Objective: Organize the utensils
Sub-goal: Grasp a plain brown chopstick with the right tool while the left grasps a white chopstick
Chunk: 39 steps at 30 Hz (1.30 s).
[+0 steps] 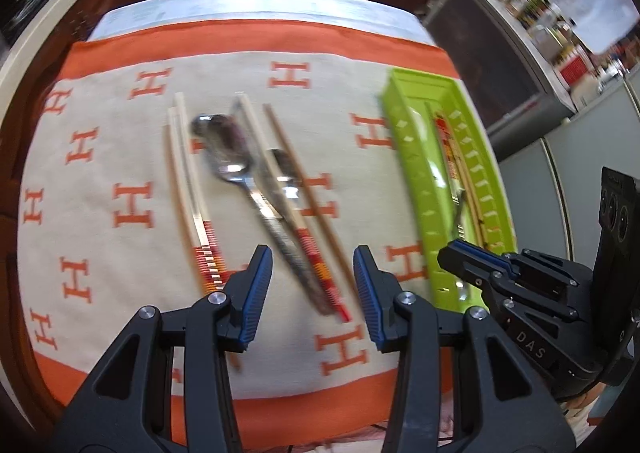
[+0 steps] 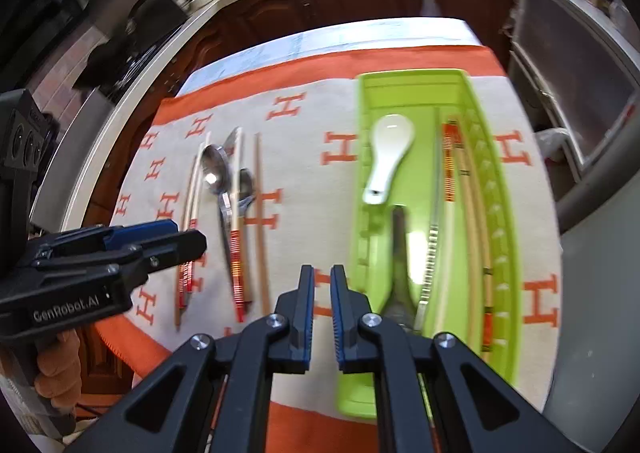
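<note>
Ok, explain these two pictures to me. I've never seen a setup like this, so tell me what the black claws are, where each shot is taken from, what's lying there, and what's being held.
There is no robot here. A person holds a black two-finger gripper in each hand, and each carries a wide-angle camera looking forward along its fingers.

The left wrist view looks past the left gripper: its jaws stand apart, nothing between them. The right wrist view looks past the right gripper: its jaws are nearly together, also empty.

Below lies a cloth patterned with orange H letters. On it are loose chopsticks and two metal spoons. Beside them is a green tray, which already holds a white spoon, more chopsticks and some metal cutlery.

Nothing is held.
</note>
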{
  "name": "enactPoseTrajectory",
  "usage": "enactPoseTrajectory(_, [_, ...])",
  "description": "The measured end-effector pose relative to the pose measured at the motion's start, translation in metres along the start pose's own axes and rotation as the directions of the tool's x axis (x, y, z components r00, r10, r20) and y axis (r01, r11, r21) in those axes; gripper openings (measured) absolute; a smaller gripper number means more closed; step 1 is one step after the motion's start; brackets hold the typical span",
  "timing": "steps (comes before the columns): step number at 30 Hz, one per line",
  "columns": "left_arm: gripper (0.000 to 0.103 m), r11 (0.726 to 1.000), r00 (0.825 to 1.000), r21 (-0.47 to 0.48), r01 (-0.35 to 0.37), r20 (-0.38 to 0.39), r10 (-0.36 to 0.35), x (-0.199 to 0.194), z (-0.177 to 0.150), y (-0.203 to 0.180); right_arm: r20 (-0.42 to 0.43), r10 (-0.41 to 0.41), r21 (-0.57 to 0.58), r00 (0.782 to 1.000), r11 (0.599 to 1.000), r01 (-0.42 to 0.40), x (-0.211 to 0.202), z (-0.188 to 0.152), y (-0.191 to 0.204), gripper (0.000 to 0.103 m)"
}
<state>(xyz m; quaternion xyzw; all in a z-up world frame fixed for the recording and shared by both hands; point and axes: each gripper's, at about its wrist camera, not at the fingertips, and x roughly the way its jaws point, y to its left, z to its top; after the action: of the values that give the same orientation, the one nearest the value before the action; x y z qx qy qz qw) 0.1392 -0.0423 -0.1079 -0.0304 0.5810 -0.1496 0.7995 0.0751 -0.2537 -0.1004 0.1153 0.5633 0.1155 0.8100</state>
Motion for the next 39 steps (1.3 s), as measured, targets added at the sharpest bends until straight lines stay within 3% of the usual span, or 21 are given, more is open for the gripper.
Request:
enactPoseTrajectory(10, [0.039,0.998,1.000,-0.061,0.007,-0.024,-0.008,0.013,0.000,0.040,-0.135,0.054,-0.039,0.989,0.997,-0.060,0.051,0.018,0.038,0.008])
enactPoseTrajectory(22, [0.039,0.996,0.996,-0.085,0.006,-0.088,-0.014,0.042,-0.006,0.056,-0.249,0.002,-0.084,0.968,0.996,-0.024,0.103,0.019,0.051,0.008])
enactPoseTrajectory(34, [0.038,0.996,0.995,-0.082,0.032,-0.093,-0.040,0.051,0.002,0.044,-0.211,-0.098,-0.213,0.973,0.976,0.052,0.112,0.023,0.074,0.008])
enactPoseTrajectory(39, [0.025,0.992,0.990,-0.109,0.059,-0.123,-0.073,0.061,0.012,0.039,-0.195,-0.088,-0.218,0.977,0.975,0.044,0.112,0.023,0.073,0.007])
